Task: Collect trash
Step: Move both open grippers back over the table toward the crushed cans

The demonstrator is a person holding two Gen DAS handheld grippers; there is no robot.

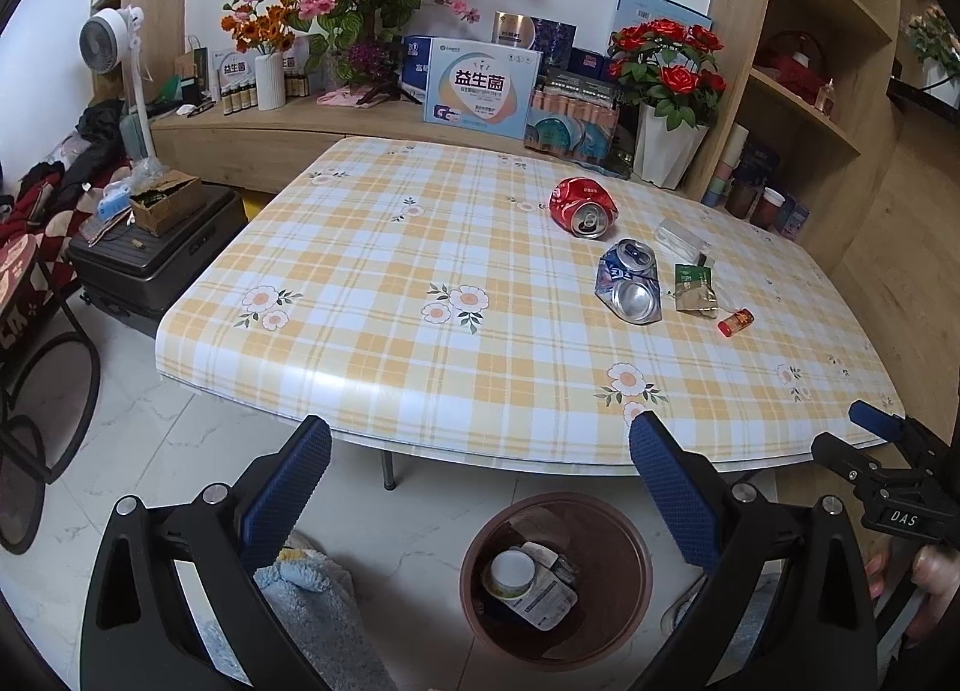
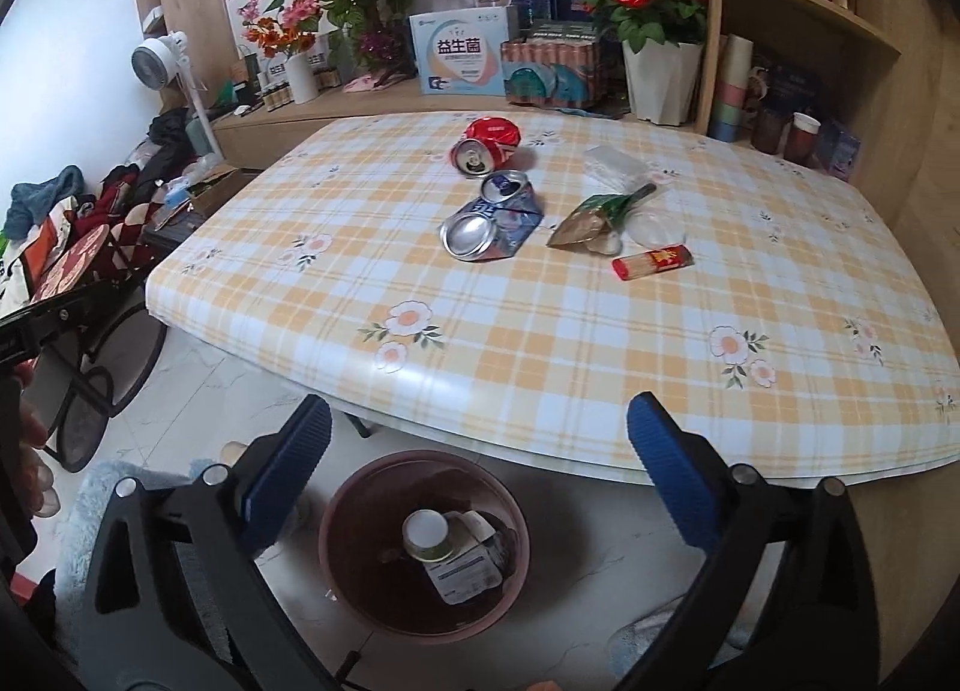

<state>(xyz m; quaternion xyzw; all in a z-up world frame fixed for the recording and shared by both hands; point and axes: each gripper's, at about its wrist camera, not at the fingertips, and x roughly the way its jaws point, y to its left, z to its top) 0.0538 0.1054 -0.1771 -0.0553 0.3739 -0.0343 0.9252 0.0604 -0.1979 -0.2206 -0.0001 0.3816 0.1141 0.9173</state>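
Observation:
A brown trash bin (image 1: 621,556) (image 2: 360,511) stands on the floor by the table's near edge, holding a white-lidded cup (image 2: 427,535) and a white packet. My left gripper (image 1: 480,427) and right gripper (image 2: 480,406) both hang open above it, with nothing between their fingers. On the table lie a crushed red can (image 1: 579,202) (image 2: 489,141), a crushed blue can (image 1: 630,283) (image 2: 492,223), a torn green and gold sachet (image 1: 693,289) (image 2: 591,220), a small red bottle (image 1: 735,323) (image 2: 654,260) and a clear plastic wrapper (image 1: 678,235) (image 2: 612,162).
The checked table (image 1: 390,247) stands against a wooden shelf unit (image 1: 336,117) crowded with flowers, boxes and a white pot of roses (image 1: 666,144). A black suitcase (image 1: 150,265) and a fan (image 1: 108,42) are to the left. A blue rug (image 1: 312,601) lies beside the bin.

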